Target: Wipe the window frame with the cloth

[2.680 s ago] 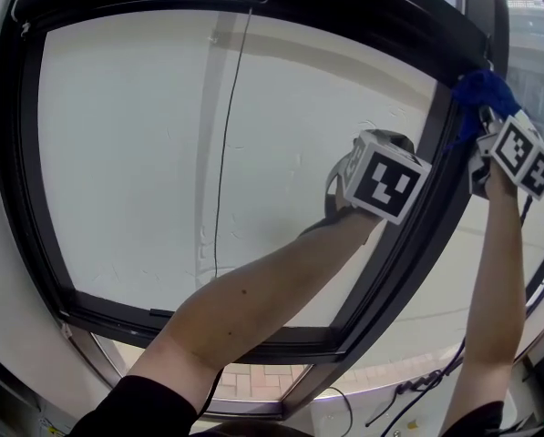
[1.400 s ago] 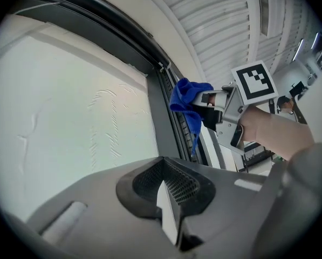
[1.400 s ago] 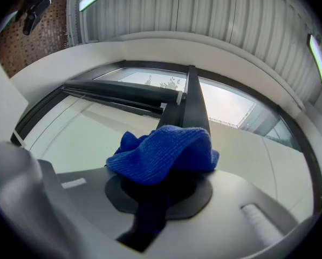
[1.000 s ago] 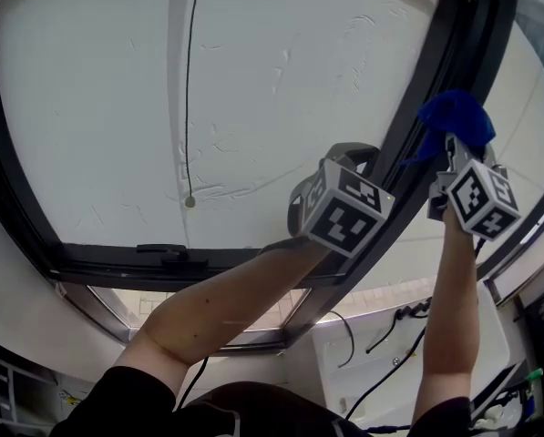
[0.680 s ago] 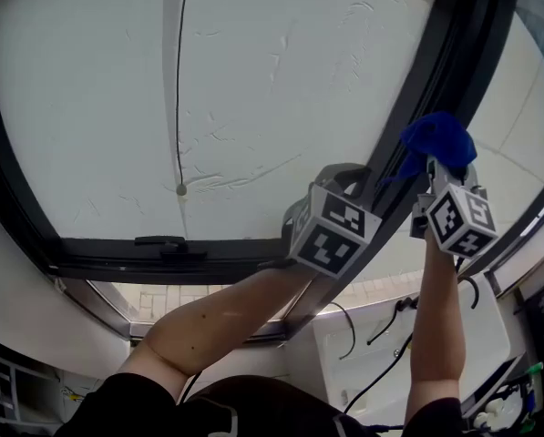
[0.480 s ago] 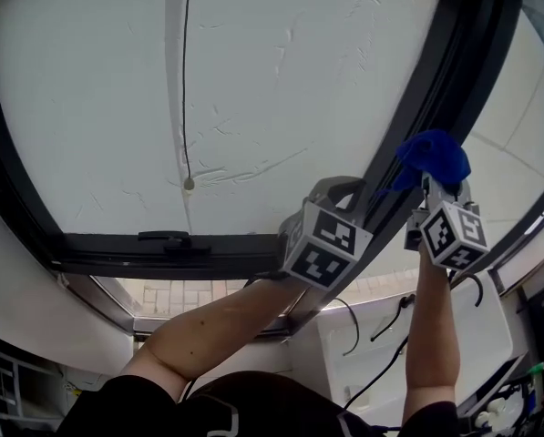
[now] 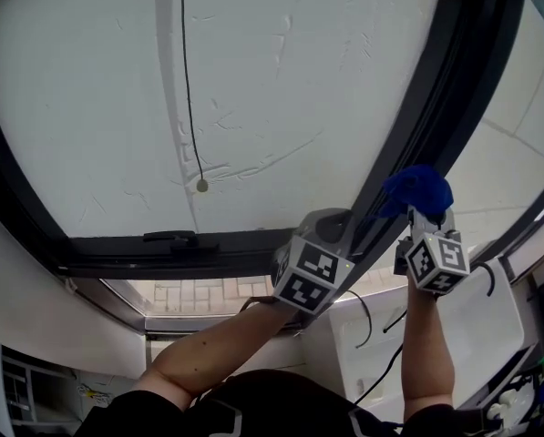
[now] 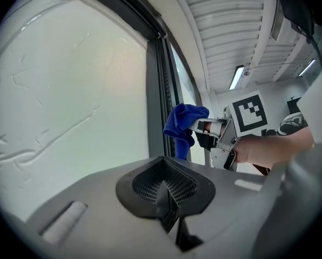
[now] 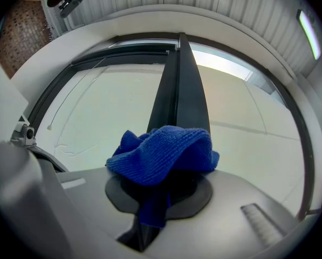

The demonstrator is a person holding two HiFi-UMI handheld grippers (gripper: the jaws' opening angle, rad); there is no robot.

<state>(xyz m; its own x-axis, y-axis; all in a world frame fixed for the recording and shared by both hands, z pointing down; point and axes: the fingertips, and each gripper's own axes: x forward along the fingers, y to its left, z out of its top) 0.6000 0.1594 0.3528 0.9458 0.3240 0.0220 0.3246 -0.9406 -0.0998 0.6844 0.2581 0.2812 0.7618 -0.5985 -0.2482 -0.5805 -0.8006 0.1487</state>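
Note:
The blue cloth [image 7: 417, 189] is bunched in my right gripper [image 7: 424, 211], whose jaws are shut on it, and it presses against the black window frame post [image 7: 436, 107] near the post's lower part. From the right gripper view the cloth [image 9: 166, 150] covers the jaw tips of the right gripper [image 9: 159, 190], and the frame post [image 9: 182, 90] rises straight ahead. My left gripper [image 7: 335, 220] is just left of the post, shut on nothing. In the left gripper view the left gripper [image 8: 166, 190] shows closed jaws, with the cloth [image 8: 185, 123] and frame post [image 8: 161, 90] beyond.
A thin blind cord with a small bead [image 7: 201, 186] hangs over the pale left pane. A handle [image 7: 171, 238] sits on the black bottom rail. A white counter [image 7: 472, 326] with cables lies below right. A second pane lies right of the post.
My right gripper has slid the cloth down the frame post from near its top to its lower part. The left gripper has also come down beside it.

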